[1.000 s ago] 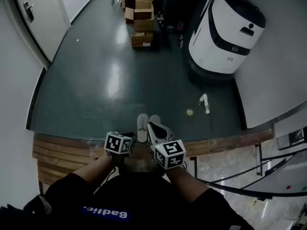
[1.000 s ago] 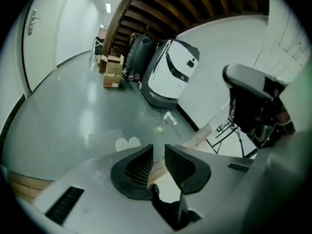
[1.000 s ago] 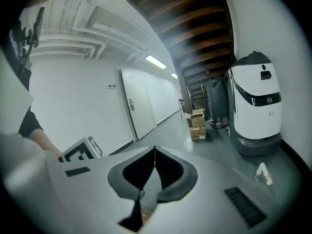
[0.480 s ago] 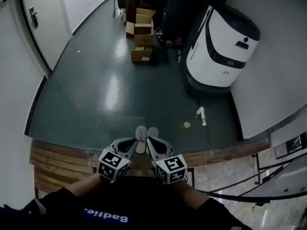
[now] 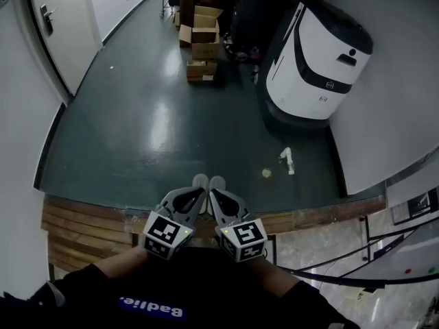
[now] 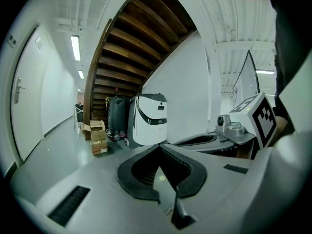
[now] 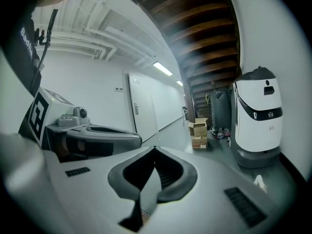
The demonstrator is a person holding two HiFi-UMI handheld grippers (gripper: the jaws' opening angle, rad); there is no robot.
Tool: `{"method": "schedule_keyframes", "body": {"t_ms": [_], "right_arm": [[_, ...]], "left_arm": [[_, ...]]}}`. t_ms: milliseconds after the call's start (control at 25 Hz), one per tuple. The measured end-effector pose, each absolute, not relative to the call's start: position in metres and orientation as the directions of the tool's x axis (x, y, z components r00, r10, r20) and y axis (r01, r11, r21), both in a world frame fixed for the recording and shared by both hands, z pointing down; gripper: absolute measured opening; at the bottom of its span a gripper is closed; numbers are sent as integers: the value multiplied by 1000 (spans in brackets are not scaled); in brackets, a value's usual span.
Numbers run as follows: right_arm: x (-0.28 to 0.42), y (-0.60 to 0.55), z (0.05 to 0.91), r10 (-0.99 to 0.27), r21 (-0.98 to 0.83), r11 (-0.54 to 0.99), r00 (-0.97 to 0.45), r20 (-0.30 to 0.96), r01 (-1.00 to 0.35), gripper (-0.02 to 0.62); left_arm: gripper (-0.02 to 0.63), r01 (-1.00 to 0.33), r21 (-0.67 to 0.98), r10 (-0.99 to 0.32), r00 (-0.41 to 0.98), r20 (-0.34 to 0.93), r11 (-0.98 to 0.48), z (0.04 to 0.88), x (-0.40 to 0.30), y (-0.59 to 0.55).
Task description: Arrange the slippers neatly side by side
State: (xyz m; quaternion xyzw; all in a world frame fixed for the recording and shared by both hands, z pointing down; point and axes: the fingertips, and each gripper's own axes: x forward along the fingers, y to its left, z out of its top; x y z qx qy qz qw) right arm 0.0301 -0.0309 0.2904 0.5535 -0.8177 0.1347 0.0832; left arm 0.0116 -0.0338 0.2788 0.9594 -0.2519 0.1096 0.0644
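My left tongs (image 5: pixel 200 192) are shut on nothing and now lifted clear, where a second ago they reached down at the slippers (image 5: pixel 208 181). My right tongs (image 5: pixel 213 196) are shut and empty too. Both hover over the wooden step (image 5: pixel 89 225). The slippers lie side by side on the floor just beyond that step, so I judge the arranging finished.
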Motion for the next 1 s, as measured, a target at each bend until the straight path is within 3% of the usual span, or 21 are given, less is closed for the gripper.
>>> {"method": "schedule_keyframes", "body": {"t_ms": [1000], "right_arm": [[38,-21,275,-903,-84,343,-353,246,-936,-2]], "left_arm": [[2,-482,59,-451,852,267,-874,284,18,-27]]}}
